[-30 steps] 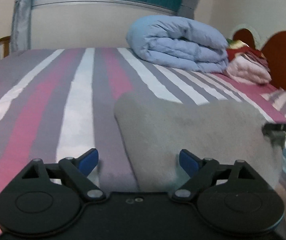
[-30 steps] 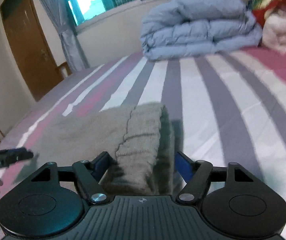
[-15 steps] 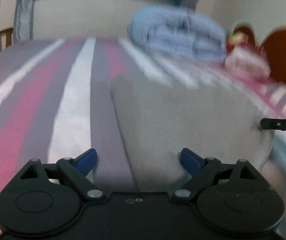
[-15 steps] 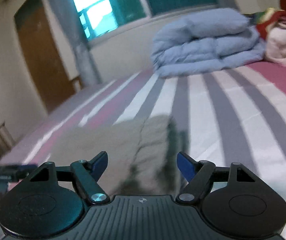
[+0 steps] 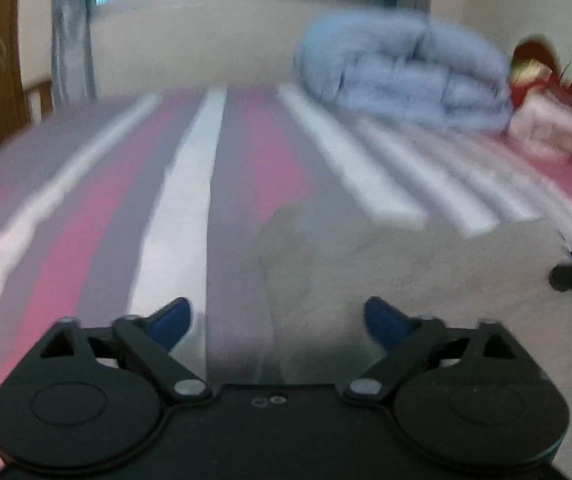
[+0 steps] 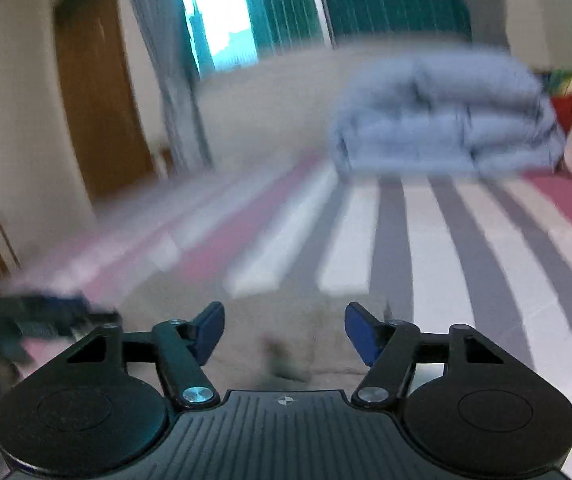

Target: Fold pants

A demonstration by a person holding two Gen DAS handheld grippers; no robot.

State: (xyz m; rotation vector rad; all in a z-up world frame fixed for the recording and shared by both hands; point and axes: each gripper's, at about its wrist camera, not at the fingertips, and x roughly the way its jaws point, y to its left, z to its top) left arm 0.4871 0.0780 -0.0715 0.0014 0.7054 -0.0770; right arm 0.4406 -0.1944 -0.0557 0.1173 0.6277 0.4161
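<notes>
Both tongs (image 5: 276,316) (image 6: 284,330) agape over pants' (image 5: 425,280) edge.

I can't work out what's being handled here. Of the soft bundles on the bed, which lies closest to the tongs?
The flat grey-beige pants, right in front of both open tongs. The puffy blue duvet and pink blanket sit far back by the headboard.

Bedroom: striped bed (image 5: 190,208), folded duvet (image 5: 405,76)
</notes>
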